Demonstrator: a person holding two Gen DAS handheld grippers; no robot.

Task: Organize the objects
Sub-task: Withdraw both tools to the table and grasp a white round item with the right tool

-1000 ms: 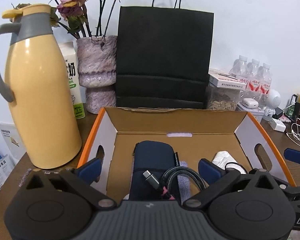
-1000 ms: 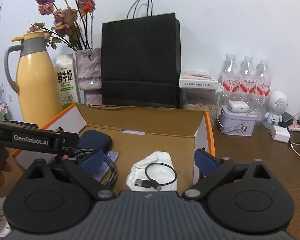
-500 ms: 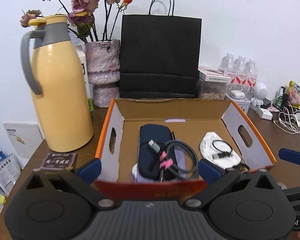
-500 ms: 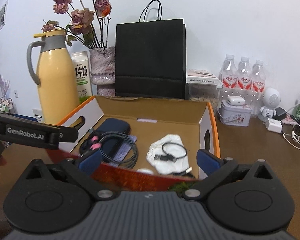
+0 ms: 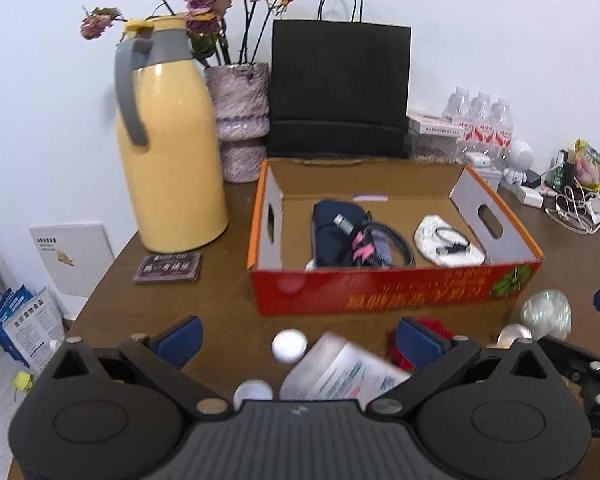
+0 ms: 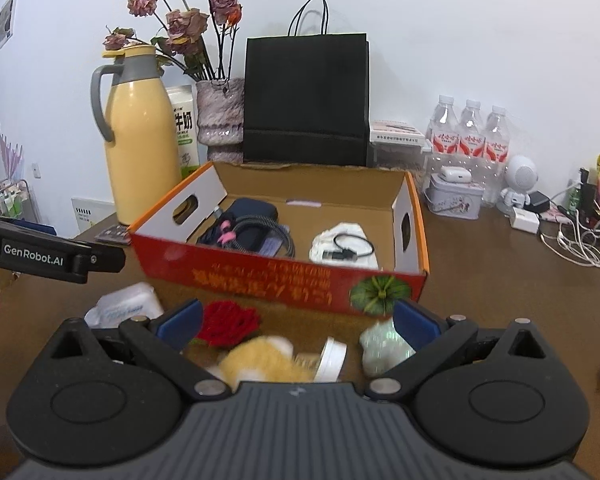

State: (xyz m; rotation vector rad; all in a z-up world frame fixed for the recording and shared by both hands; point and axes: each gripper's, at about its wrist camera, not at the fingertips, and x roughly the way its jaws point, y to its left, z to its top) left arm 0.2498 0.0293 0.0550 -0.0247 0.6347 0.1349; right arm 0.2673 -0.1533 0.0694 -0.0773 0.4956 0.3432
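Note:
An open red and orange cardboard box [image 5: 380, 292] [image 6: 260, 276] stands mid-table. Inside lie a dark blue pouch [image 5: 332, 220] with a coiled grey cable [image 5: 384, 240] on it, and a white cloth [image 5: 448, 244] with a short black cable. In front of the box lie a white tissue pack [image 5: 340, 368] [image 6: 124, 306], a red knitted flower [image 6: 228, 322], a yellow fluffy thing [image 6: 260, 360], a white jar lid [image 6: 332, 358] and a shiny crumpled wrapper [image 5: 546, 312] [image 6: 384, 344]. My left gripper [image 5: 300, 340] is open and empty above these. My right gripper [image 6: 296, 320] is open and empty too.
A yellow thermos jug [image 5: 168, 152], a vase of dried roses [image 5: 242, 120] and a black paper bag [image 5: 340, 88] stand behind the box. Water bottles [image 6: 468, 136], a tin [image 6: 454, 200], a small white robot toy [image 6: 520, 184] and tangled chargers [image 6: 572, 236] crowd the right.
Both grippers have pulled back out of the box toward the table's front edge. The coiled cable stays in the box on the pouch. The loose items in front have come into view.

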